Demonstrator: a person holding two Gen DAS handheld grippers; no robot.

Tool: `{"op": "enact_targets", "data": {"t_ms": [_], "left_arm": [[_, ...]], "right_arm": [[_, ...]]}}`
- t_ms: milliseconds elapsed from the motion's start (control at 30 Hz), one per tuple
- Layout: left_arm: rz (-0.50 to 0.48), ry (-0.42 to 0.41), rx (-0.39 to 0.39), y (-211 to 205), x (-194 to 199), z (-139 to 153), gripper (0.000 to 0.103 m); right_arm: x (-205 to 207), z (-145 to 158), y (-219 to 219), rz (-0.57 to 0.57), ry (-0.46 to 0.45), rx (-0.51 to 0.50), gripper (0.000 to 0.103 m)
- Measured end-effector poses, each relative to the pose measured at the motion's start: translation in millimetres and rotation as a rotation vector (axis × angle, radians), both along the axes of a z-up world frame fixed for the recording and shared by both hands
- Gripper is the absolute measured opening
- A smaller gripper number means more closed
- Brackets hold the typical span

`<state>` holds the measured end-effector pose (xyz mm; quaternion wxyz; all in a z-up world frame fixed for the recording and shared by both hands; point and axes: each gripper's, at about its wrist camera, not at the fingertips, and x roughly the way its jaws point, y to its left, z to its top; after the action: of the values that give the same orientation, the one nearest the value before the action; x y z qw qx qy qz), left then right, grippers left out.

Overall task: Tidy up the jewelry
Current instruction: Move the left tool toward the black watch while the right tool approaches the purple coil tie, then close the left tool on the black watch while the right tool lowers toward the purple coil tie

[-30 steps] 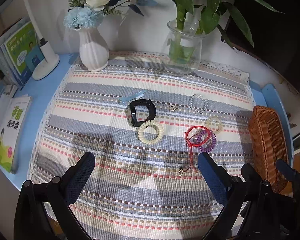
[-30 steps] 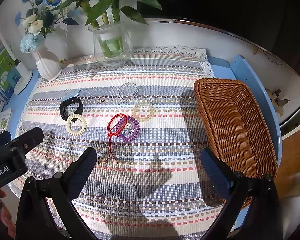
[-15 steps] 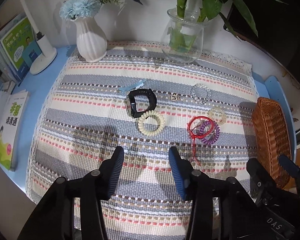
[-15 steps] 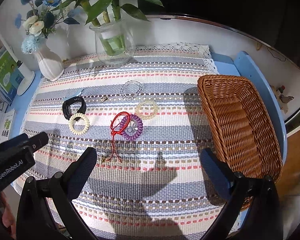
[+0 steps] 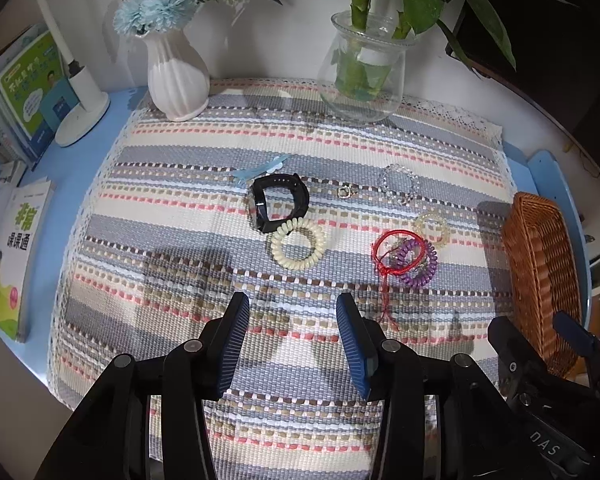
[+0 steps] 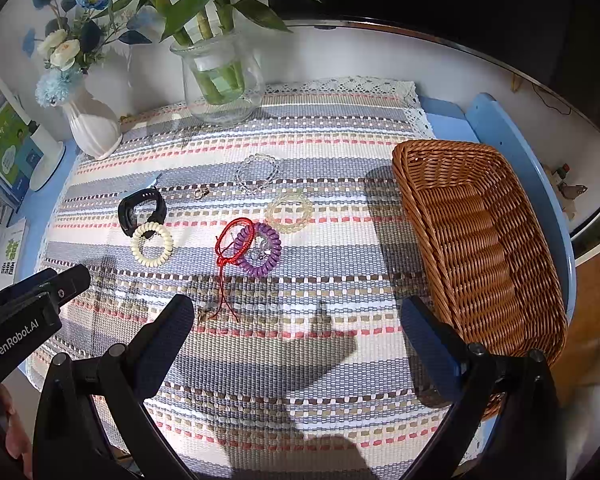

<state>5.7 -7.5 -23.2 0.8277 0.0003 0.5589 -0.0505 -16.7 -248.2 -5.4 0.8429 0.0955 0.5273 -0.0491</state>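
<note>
With the left gripper [image 5: 292, 334] half-parted on nothing and the right gripper [image 6: 296, 334] spread wide and empty, the red cord bracelet [image 6: 233, 240] overlapping the purple coil [image 6: 260, 249], left of the wicker basket [image 6: 480, 240], looks tangled, so lifting one may drag both.

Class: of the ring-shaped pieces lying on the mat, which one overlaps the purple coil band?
The red cord bracelet: its loop lies across the purple coil band, unlike the cream coil band beside the watch.
</note>
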Motion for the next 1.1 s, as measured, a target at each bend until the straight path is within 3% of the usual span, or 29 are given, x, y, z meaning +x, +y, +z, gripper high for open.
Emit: {"op": "enact_targets", "data": {"t_ms": [300,400,667,1100], "left_arm": [[-0.008,0.023,-0.013,-3,2,-6,0.063],[-0.018,0.034,-0.020,-4,3,-9,0.073],[-0.048,0.137,-0.064,-11,6,-32,0.074],[-0.003,0.123,-0.048,0,25,-42,0.074]], "right_arm": [[2,-3,-3,-0.007,0.007,0.002,0.103],[3,-3,-3,-0.007,0.009,0.003,0.103],[6,-7,-2,0.009,0.014,0.015,0.103],[20,-21,-4,0.001,0.053,0.019,0.103]]}}
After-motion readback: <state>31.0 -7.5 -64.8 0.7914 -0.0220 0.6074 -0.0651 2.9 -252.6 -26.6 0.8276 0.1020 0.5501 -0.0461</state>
